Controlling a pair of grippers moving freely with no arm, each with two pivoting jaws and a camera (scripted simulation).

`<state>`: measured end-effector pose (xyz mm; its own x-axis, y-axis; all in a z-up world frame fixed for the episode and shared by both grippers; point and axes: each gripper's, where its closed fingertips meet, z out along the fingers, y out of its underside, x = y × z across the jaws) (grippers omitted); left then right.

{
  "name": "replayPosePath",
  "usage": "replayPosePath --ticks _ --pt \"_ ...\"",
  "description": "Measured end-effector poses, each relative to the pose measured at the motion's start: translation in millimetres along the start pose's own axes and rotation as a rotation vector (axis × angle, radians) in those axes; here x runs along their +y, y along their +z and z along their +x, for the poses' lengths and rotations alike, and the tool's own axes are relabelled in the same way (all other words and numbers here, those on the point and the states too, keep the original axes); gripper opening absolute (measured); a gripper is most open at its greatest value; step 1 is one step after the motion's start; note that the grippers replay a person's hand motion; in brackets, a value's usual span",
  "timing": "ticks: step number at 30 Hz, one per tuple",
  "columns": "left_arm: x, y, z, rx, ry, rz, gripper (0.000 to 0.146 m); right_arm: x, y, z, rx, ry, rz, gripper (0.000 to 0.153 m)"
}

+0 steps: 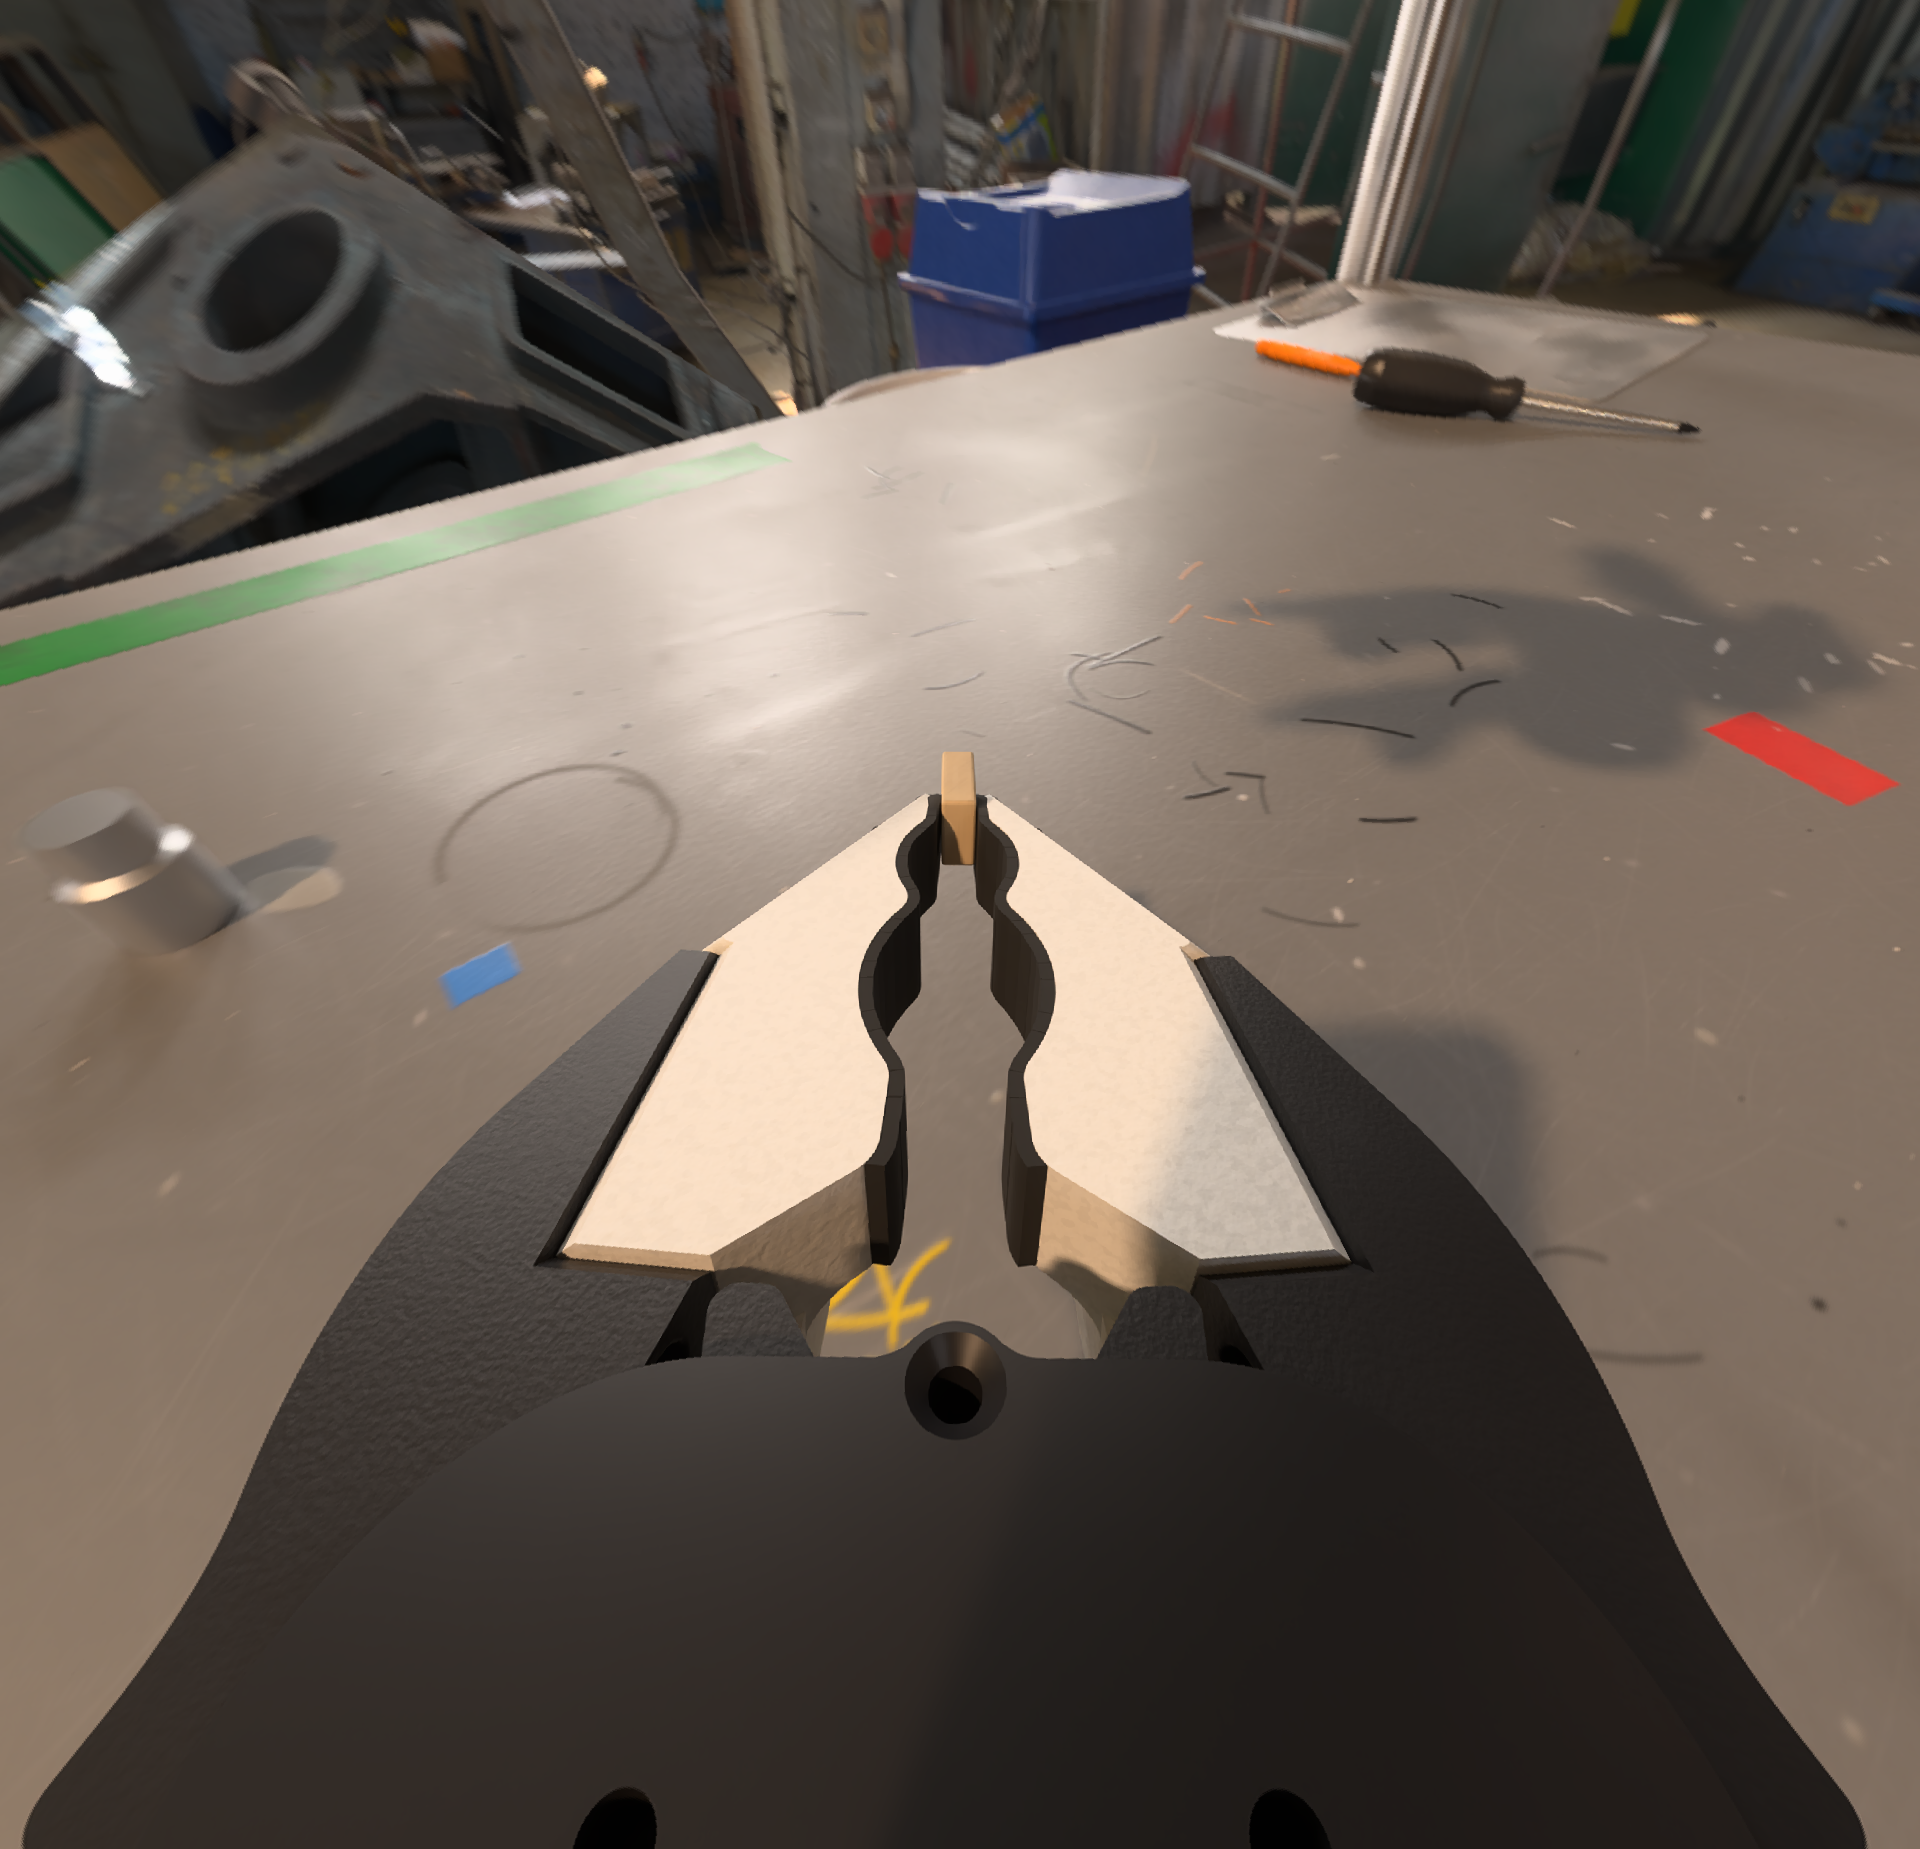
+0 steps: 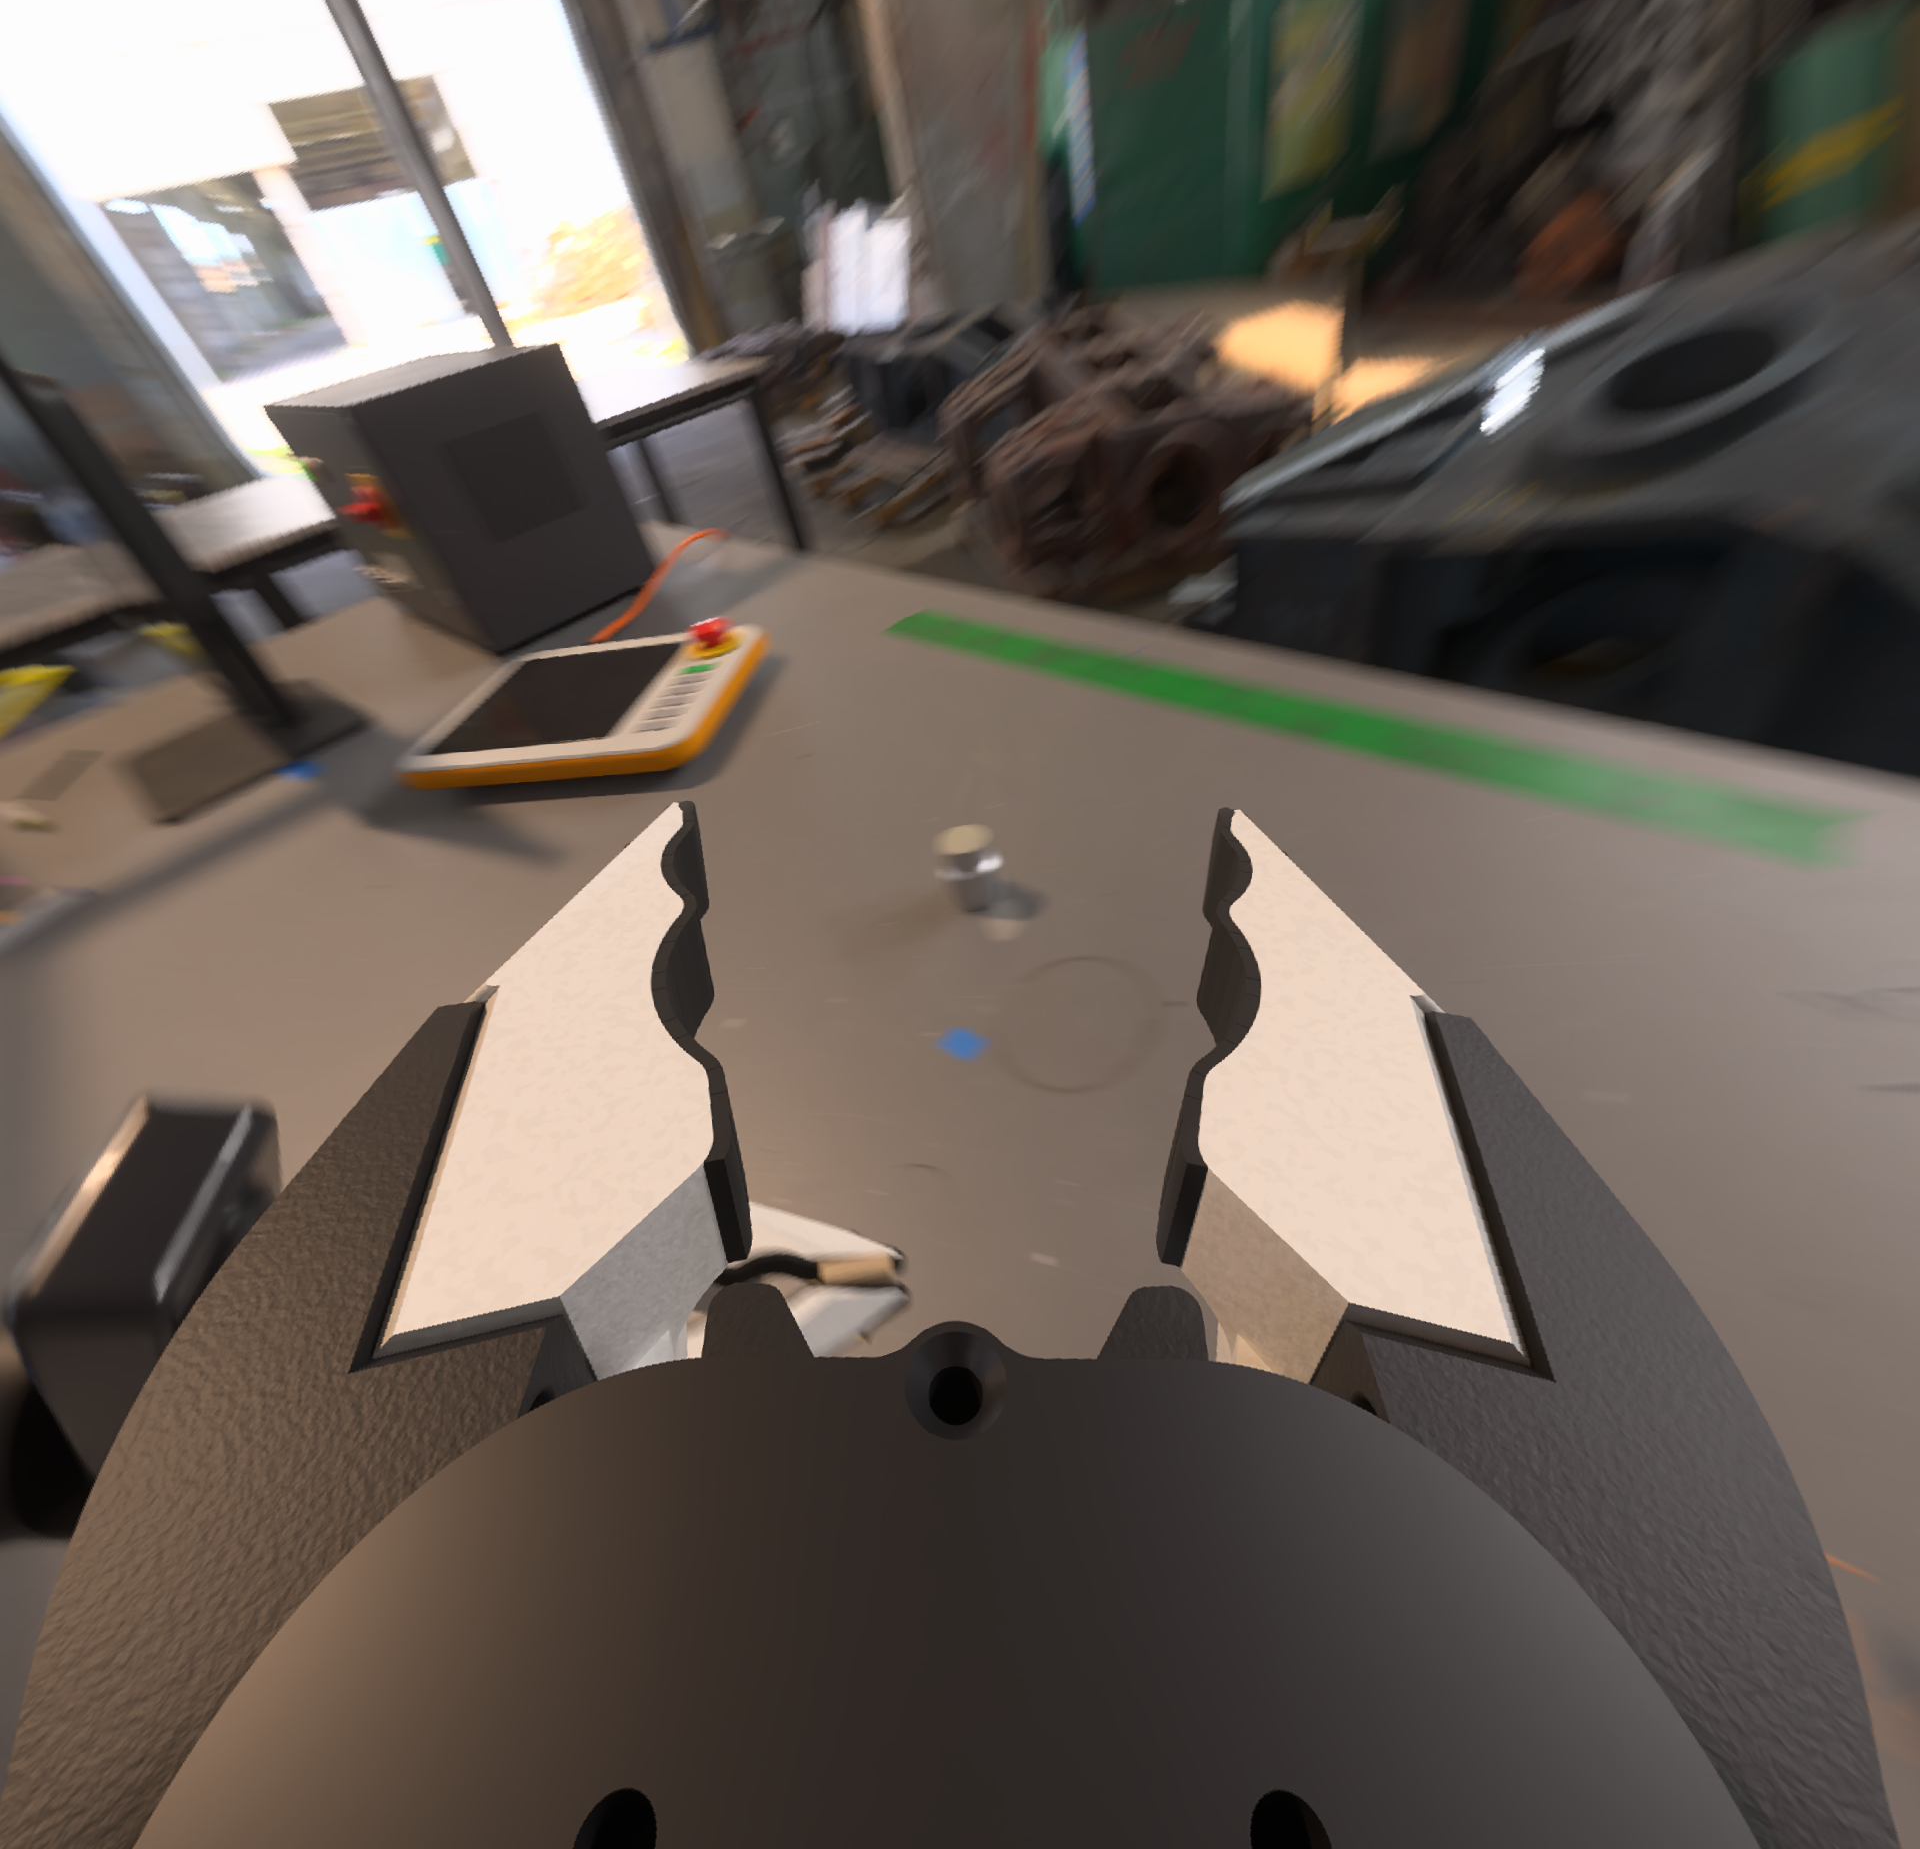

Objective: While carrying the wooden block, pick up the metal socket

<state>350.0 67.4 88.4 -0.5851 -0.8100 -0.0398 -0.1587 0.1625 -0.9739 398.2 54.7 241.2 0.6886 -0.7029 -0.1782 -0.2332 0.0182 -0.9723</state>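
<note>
left tongs (image 1: 957,812): tips pinched on small wooden block (image 1: 957,808) | right tongs (image 2: 954,833): wide open, empty | metal socket (image 2: 967,866): upright ahead between fingers; probably heavy, hard, slick – grip across narrow lower barrel

Both grippers (image 1: 957,812) (image 2: 956,833): textured black bodies, cream scalloped fingers, central screw hole.
</note>
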Motion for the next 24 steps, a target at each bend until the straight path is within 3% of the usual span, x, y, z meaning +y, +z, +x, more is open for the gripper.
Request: replayPosePath --ticks 3,4,6,10,13,15,19,24 --pt "4.3 -21.5 -15.3 -0.042 0.015 0.033 0.005 16.3 76.0 -41.1 -0.213 0.272 -0.184 0.101" --pt "4.7 -23.4 -18.4 -0.042 0.021 0.037 0.005 28.0 98.7 -54.2 -0.281 0.366 -0.264 0.096" --pt "4.8 -23.4 -21.3 -0.032 0.015 0.037 0.005 54.9 137.6 -65.4 -0.289 0.502 -0.405 0.079" --pt "4.7 -23.8 -22.5 -0.046 0.029 0.038 0.005 105.8 194.2 -46.6 -0.056 0.540 -0.526 0.082" --pt "5.0 -24.2 -24.3 -0.043 0.025 0.036 0.005 125.8 217.2 -46.8 -0.059 0.596 -0.604 0.077" --pt "5.3 -24.7 -26.2 -0.043 0.024 0.035 0.005 133.4 227.9 -37.7 -0.003 0.549 -0.634 0.076" --pt "5.0 -24.5 -26.3 -0.045 0.021 0.036 0.005 146.6 248.6 -26.8 0.033 0.550 -0.682 0.085" --pt "5.4 -24.3 -25.8 -0.023 0.001 0.034 0.005 172.0 262.8 -13.8 0.145 0.420 -0.801 0.082"
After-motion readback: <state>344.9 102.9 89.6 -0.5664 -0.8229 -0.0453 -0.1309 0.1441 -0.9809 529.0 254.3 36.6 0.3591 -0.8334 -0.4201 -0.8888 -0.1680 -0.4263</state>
